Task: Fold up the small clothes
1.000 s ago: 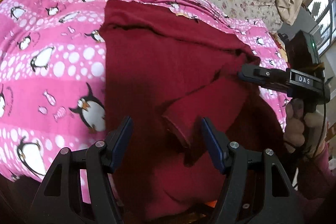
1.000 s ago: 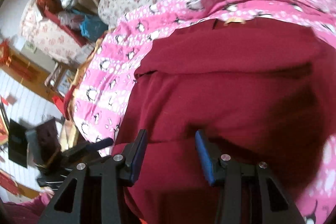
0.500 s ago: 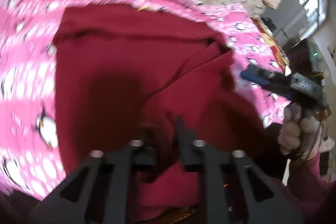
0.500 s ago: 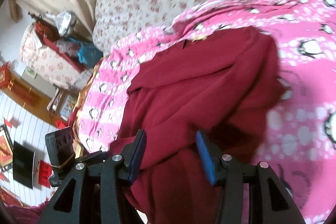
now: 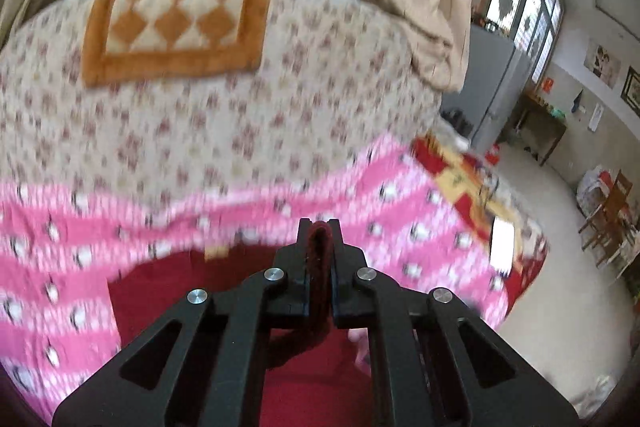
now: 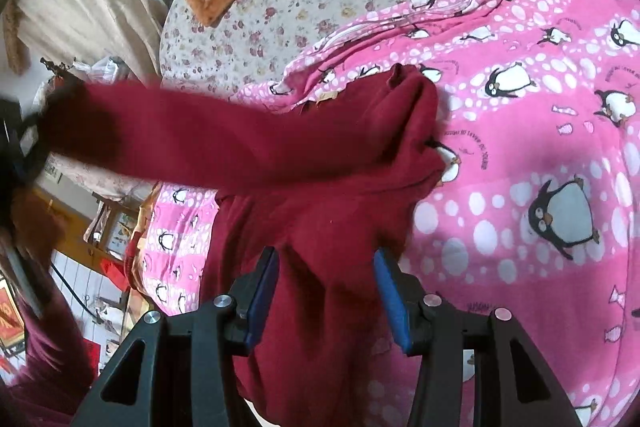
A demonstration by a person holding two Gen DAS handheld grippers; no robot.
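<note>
The left gripper [image 5: 320, 233] is pinching the dark red sweater's [image 6: 320, 163] sleeve [image 6: 168, 131], stretching it out leftward above the pink penguin blanket [image 6: 540, 107], whose small printed writing is illegible. The right gripper [image 6: 326, 293] is hovering half-open over the sweater's body.

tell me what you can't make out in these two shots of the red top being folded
- Left wrist view: most of the red top is hidden behind the left gripper, shut on a fold of it; the pink penguin blanket is motion-blurred.
- Right wrist view: the stretched sleeve's far end blurs into a dark shape at the left edge.
- Right wrist view: the top's near hem is covered by the open right gripper.
</note>
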